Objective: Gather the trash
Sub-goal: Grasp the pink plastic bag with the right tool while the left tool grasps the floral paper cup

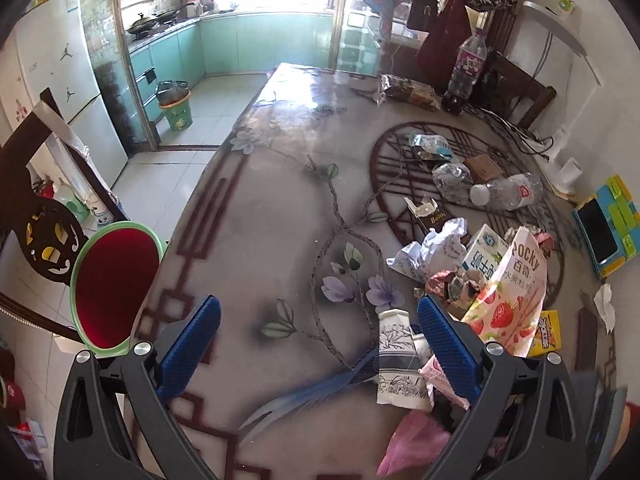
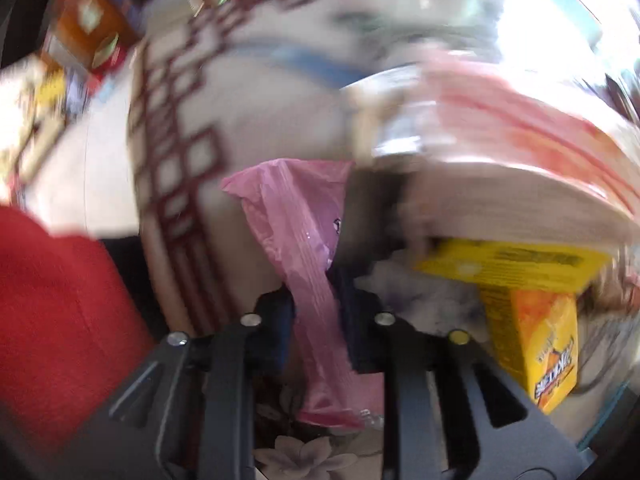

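Observation:
My left gripper [image 1: 318,344] is open and empty above the patterned table [image 1: 260,208]. Right of it lies a heap of trash: a Pocky strawberry bag [image 1: 510,292], a milk carton [image 1: 482,250], crumpled white paper [image 1: 436,248], a patterned paper cup [image 1: 396,360] and a yellow box [image 1: 546,334]. Crushed clear bottles [image 1: 506,192] lie farther back. My right gripper [image 2: 320,312] is shut on a pink plastic bag [image 2: 308,248], which also shows in the left wrist view [image 1: 412,440]. The right wrist view is blurred; the yellow box [image 2: 532,320] is at its right.
A green-rimmed red bin [image 1: 116,280] stands left of the table edge. A tall purple-label bottle [image 1: 466,68] and a snack packet [image 1: 404,90] are at the table's far end. A phone on a coloured case [image 1: 604,228] lies far right. A dark chair back [image 1: 44,216] is left.

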`<state>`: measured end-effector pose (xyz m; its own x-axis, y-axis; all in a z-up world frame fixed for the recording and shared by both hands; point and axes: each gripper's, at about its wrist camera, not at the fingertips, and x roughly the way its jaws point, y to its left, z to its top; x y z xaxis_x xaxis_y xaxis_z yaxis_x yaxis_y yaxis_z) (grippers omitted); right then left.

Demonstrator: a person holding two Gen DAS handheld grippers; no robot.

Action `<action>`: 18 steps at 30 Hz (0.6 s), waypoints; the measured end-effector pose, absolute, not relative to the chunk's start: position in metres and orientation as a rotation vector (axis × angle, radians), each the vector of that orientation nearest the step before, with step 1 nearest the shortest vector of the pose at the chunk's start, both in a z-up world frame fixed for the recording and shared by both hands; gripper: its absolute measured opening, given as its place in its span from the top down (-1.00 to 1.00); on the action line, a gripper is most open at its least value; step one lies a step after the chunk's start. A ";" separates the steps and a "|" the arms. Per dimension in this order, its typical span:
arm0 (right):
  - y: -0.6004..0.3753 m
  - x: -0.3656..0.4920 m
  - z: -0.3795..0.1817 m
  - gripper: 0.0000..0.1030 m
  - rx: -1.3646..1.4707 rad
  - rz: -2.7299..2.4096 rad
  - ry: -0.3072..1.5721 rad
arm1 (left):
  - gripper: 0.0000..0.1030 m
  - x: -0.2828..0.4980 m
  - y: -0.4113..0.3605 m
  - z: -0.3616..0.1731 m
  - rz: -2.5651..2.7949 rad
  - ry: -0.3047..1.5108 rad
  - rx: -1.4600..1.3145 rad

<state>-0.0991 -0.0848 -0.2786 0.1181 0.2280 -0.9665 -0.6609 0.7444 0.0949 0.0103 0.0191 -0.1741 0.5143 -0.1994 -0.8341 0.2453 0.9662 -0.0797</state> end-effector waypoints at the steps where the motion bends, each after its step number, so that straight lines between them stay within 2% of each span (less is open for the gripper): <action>1: -0.093 -0.093 -0.274 0.69 -0.354 0.663 1.299 | -0.82 0.008 0.016 -0.177 -0.284 1.006 0.067; 8: -0.155 -0.071 -0.218 0.73 -0.031 0.599 1.200 | -0.74 -0.001 0.005 -0.219 -0.392 1.165 0.017; 18: -0.237 -0.066 -0.191 0.73 0.260 0.372 1.076 | -0.73 0.026 -0.040 -0.255 -0.462 1.307 -0.119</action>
